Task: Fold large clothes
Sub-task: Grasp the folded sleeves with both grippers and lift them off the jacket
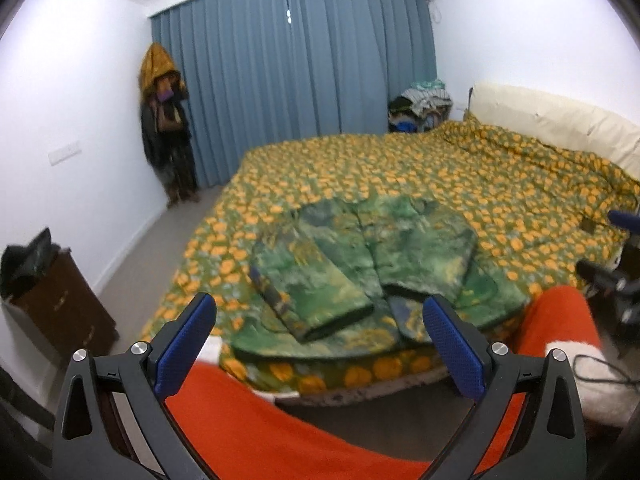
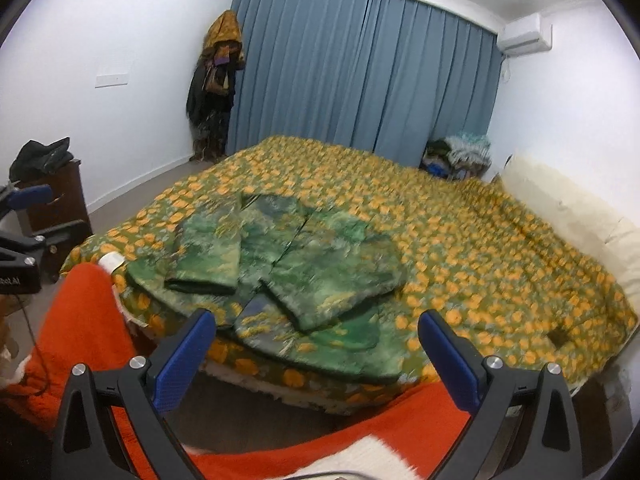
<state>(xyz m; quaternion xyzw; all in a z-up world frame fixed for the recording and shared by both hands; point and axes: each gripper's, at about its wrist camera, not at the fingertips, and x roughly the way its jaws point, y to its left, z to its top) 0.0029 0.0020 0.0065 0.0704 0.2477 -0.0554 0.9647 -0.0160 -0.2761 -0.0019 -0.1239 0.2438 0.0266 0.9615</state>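
Both tongs spread wide, empty, level before green garment on bed

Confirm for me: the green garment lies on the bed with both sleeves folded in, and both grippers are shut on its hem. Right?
Not quite. The green garment does lie on the bed with both sleeves folded in, but neither gripper grips it. The left gripper and right gripper are both open, held clear of the hem, as each wrist view shows.
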